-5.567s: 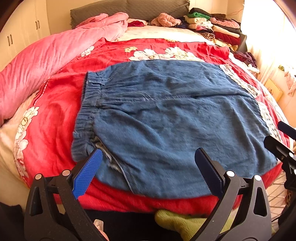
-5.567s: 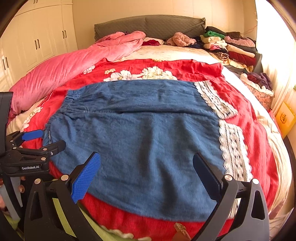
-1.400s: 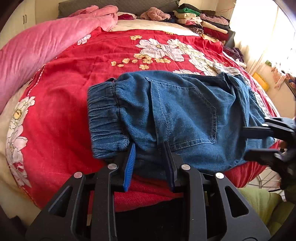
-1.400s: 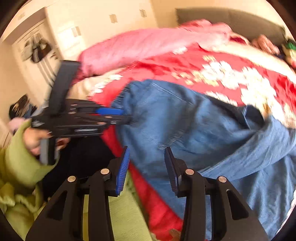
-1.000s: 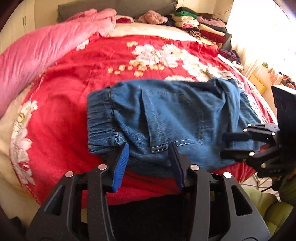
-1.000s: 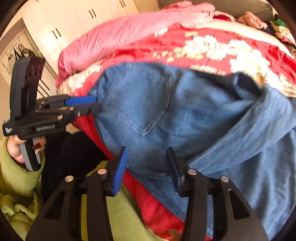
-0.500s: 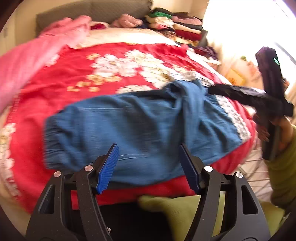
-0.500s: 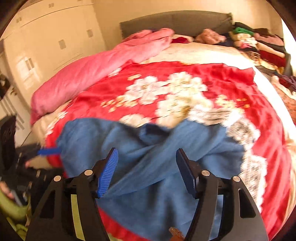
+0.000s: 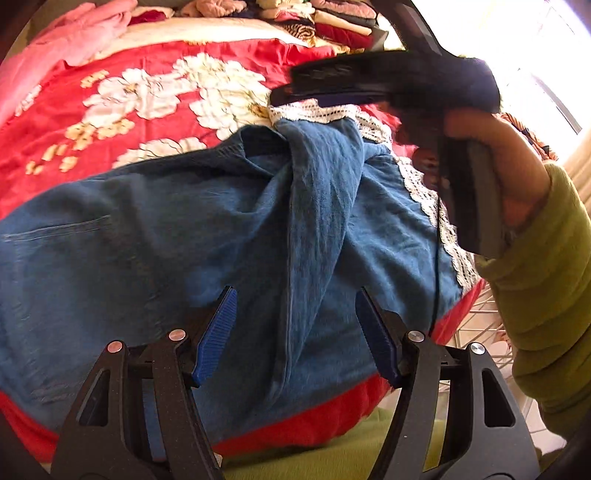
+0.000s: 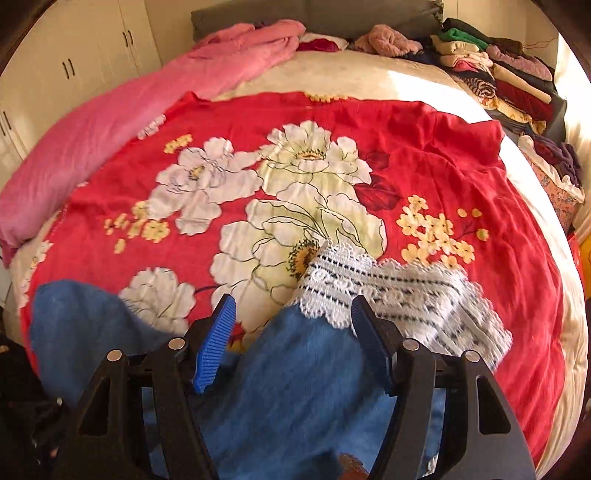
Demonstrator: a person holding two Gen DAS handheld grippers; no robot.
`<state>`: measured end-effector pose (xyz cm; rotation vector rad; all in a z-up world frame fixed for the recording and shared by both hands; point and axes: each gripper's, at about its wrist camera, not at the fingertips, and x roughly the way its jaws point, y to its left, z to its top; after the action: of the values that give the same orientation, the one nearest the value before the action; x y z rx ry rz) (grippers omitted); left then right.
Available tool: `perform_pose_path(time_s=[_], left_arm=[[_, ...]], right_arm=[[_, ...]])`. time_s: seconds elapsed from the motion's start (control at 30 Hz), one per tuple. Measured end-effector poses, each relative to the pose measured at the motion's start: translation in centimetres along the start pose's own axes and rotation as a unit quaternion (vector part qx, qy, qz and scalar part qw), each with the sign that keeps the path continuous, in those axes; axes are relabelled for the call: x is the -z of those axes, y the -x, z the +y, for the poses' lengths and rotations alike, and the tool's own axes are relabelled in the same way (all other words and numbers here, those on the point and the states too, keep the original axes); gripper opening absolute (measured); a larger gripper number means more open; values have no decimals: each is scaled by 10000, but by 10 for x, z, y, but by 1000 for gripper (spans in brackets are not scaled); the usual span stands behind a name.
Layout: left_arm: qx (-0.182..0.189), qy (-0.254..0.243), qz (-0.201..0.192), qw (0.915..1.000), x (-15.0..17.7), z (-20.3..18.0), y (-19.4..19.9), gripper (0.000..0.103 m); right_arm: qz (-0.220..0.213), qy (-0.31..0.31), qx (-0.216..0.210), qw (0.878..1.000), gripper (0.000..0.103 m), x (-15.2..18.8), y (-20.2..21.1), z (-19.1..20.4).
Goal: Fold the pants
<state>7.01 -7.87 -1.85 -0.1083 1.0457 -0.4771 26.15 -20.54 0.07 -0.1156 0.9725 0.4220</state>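
Blue denim pants (image 9: pixel 155 240) with white lace hems (image 9: pixel 424 192) lie folded lengthwise on a red floral blanket (image 9: pixel 122 88). One leg lies twisted in a ridge across the other. My left gripper (image 9: pixel 295 325) is open and empty, just above the near edge of the pants. My right gripper (image 10: pixel 291 332) is open over the blue leg (image 10: pixel 295 387), right at its lace hem (image 10: pixel 388 295). In the left wrist view the right gripper (image 9: pixel 332 92) shows held in a hand over the far lace hem.
A pink duvet (image 10: pixel 122 110) lies along the bed's left side. Stacks of folded clothes (image 10: pixel 498 70) sit at the far right by the grey headboard (image 10: pixel 314 14). White wardrobes (image 10: pixel 74 62) stand at left. A wire rack (image 9: pixel 476 332) stands beside the bed's near right edge.
Both grippers have opened wider and let go of the pants. The left swung right along the pants toward the legs. The right moved forward to the lace hem.
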Motion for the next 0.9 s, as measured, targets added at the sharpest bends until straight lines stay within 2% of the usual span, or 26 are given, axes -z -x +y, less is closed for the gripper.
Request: perform_pose_path(time_s=[0.1, 0.17, 0.23, 0.33, 0.37, 0.4, 0.43, 0.47, 0.5, 0.7, 0.77, 0.9], left_arm=[[86, 23, 96, 9999, -4, -2, -13, 46], [79, 31, 110, 9999, -5, -3, -19, 18], [73, -10, 117, 9999, -5, -4, -21, 8], [90, -154, 115, 9998, -2, -9, -21, 6], [77, -196, 119, 9997, -1, -10, -21, 6], [89, -207, 121, 9997, 0, -10, -21, 6], [101, -202, 123, 9997, 1, -10, -21, 6], [116, -194, 126, 9997, 1, -9, -21, 6], [121, -205, 123, 9996, 0, -9, -21, 6], [100, -265, 63, 9996, -1, -11, -18, 9], [70, -265, 11, 9996, 2, -13, -14, 14], [-62, -335, -96, 9994, 2, -16, -8, 14]], right_arm=[[61, -8, 158, 9999, 64, -10, -19, 2], [109, -73, 295, 9995, 64, -16, -32, 0], [195, -155, 454, 9987, 64, -19, -42, -5], [326, -237, 627, 9972, 63, -19, -57, -16], [297, -246, 618, 9973, 54, -18, -59, -20], [238, -277, 638, 9973, 37, -16, -58, -25], [194, -334, 588, 9975, 32, -15, -55, -29], [124, -427, 465, 9979, 18, -14, -50, -34], [34, -537, 322, 9980, 11, -11, -42, -39], [-524, -922, -48, 9943, 9, 15, 26, -60], [-670, -1025, -54, 9925, 9, 27, 48, -69], [-912, -1283, -26, 9875, 9, 59, 91, -88]])
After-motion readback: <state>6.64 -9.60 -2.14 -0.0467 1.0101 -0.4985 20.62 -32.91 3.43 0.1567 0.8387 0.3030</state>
